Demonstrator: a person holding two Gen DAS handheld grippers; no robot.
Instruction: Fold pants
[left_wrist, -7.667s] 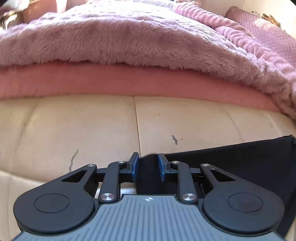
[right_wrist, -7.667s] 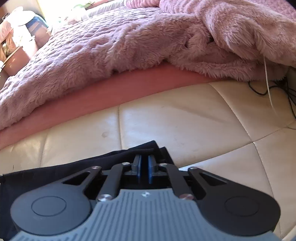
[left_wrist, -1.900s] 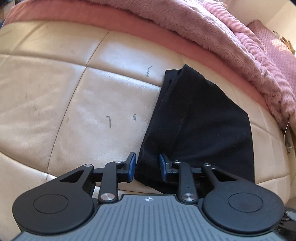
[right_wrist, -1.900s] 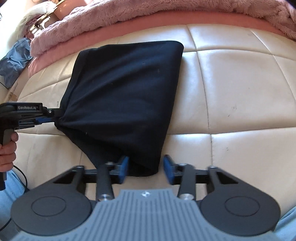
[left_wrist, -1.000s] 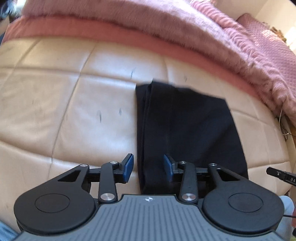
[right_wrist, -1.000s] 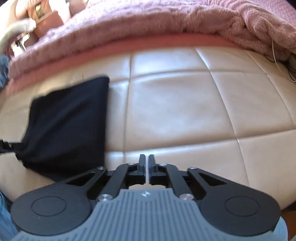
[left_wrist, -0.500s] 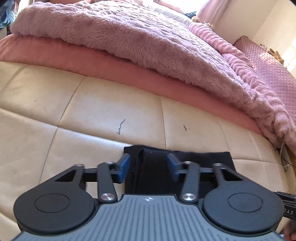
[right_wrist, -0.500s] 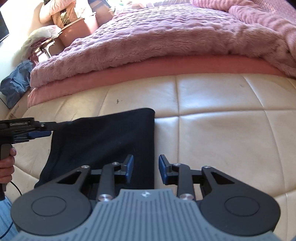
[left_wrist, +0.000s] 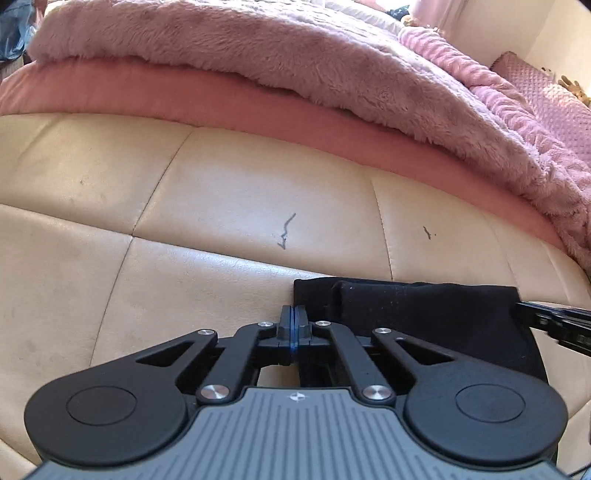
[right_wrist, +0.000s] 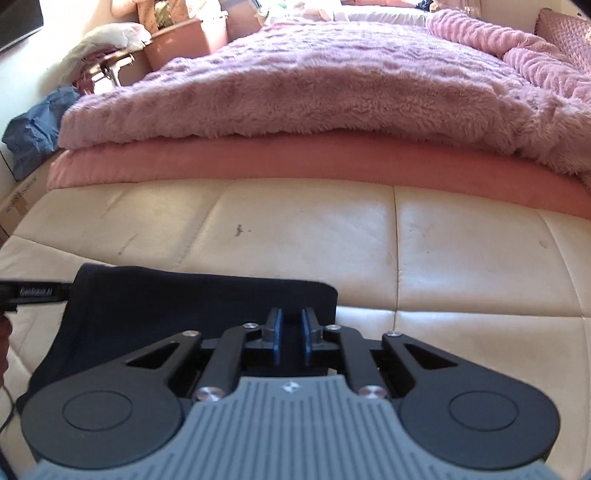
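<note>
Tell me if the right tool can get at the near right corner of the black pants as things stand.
Probably yes. The right tool sits right at that corner of the black pants, jaws slightly apart over the cloth, nothing between them. The left tool is off at the other edge, shut.

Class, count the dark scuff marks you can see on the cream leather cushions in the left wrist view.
2. A longer squiggle sits on the middle panel; a small fleck lies on the panel to its right. The black pants may hide others.

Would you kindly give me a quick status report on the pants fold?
Left gripper jaws closed at folded black fabric pants left edge, grip unconfirmed. Right gripper jaws parted over right edge. Pants flat on cream leather cushion; nothing obstructing.
</note>
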